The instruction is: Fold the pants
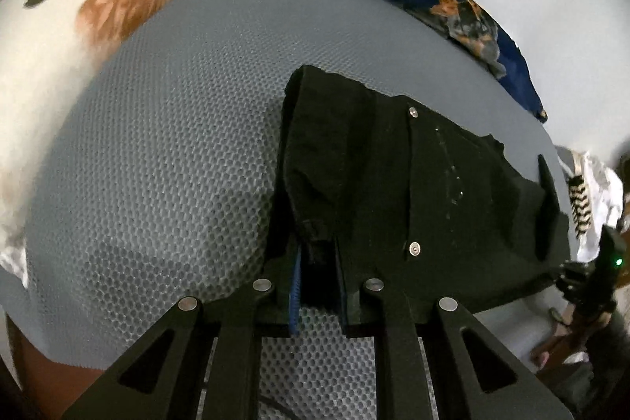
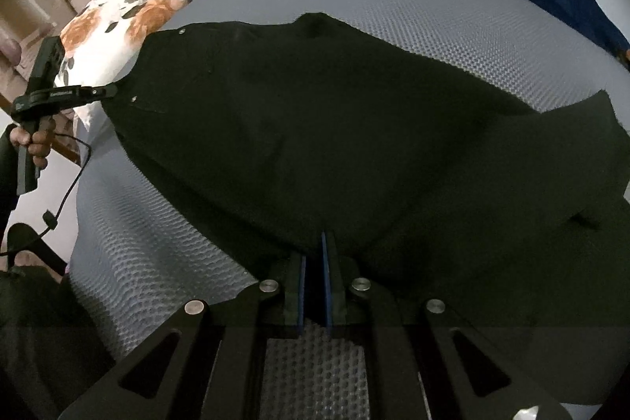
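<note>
Black pants [image 2: 315, 128] on mesh mattress [image 1: 157, 164], both tongs [image 1: 319, 262] [image 2: 315, 262] pinching them

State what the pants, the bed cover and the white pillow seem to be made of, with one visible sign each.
Pants: likely black denim or heavy cotton, matte; metal rivets at a pocket.
Bed cover: looks like grey mesh fabric, with a regular honeycomb of small holes.
Pillow: probably smooth woven cloth, white with printed orange flowers and dark leaves.

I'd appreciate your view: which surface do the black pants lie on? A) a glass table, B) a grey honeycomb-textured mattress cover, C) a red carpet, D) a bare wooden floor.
B: the black pants are spread across the grey honeycomb-textured mattress cover, which shows around them in both views.
</note>
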Motion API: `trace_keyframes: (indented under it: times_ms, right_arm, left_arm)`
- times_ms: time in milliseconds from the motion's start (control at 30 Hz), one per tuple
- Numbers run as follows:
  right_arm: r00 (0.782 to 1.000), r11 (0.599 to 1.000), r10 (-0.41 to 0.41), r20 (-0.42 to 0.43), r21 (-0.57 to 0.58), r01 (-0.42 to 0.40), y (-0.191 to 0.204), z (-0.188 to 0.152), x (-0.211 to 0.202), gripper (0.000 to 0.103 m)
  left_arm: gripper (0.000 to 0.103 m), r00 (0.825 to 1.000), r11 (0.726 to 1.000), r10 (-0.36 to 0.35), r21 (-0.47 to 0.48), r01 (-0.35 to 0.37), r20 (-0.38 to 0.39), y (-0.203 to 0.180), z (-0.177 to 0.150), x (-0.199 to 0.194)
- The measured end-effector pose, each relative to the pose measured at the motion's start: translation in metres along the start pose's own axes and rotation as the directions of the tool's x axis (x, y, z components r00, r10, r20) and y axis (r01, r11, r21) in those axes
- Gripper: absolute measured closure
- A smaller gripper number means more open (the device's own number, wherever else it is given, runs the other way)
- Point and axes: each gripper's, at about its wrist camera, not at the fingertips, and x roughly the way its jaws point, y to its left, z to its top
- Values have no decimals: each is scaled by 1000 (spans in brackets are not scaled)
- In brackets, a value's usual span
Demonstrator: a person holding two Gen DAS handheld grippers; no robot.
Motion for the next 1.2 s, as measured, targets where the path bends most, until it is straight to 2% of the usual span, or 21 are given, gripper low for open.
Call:
trace_keyframes:
  times_ms: [167,400,433,500,533,600,700,800,900,933,967,1000,1067,1200]
  right_arm:
    - [999,1000,-6,-32,19,6,-2,-5,14,96]
    - [1000,999,12,-24,33,-11,-3,-5,12,92]
    - [1000,999,15,-23,37,-14,-3,-5,12,92]
    - [999,999,27,-20,47,-26,-6,-6,11,91]
    - [999,998,33,-20,53,-32,-7,-5,11,91]
    - [999,997,43,-18,61,-41,-7,-3,9,90]
    - [998,996,57,-9,68,-56,-7,0,5,89]
    - [997,994,75,-3,77,-74,-9,2,2,89]
    - [997,995,80,-8,66,-79,-8,4,0,89]
    - [997,995,80,-10,63,-80,-7,4,0,89]
    - [996,994,86,-11,66,-85,-8,5,0,89]
    - [996,993,93,-12,73,-92,-10,6,0,89]
    - [994,991,107,-14,85,-105,-12,7,1,89]
    - [990,985,138,-14,106,-136,-19,10,1,89]
  left_arm:
    - [85,998,996,55,63,-56,15,-5,-6,5]
    - [67,984,981,141,120,-154,107,-20,-9,-17]
    - [63,979,978,159,116,-173,125,-20,-10,-23]
    - [62,959,963,219,116,-242,180,-26,-10,-36]
    - [62,943,952,244,131,-278,225,-33,-12,-46]
    - [62,934,945,232,165,-283,272,-46,-15,-56]
    - [62,948,940,122,272,-205,294,-87,-20,-60]
    - [62,970,902,-16,422,-91,244,-137,-29,-45]
    - [62,981,843,-126,538,27,149,-189,-39,-15]
    - [62,981,830,-143,556,48,129,-199,-41,-9]
    - [62,981,803,-170,589,84,91,-216,-45,2]
    - [62,981,787,-178,608,99,71,-227,-48,8]
    - [62,981,738,-193,662,132,20,-253,-58,26]
    - [62,980,687,-195,706,173,-50,-286,-66,53]
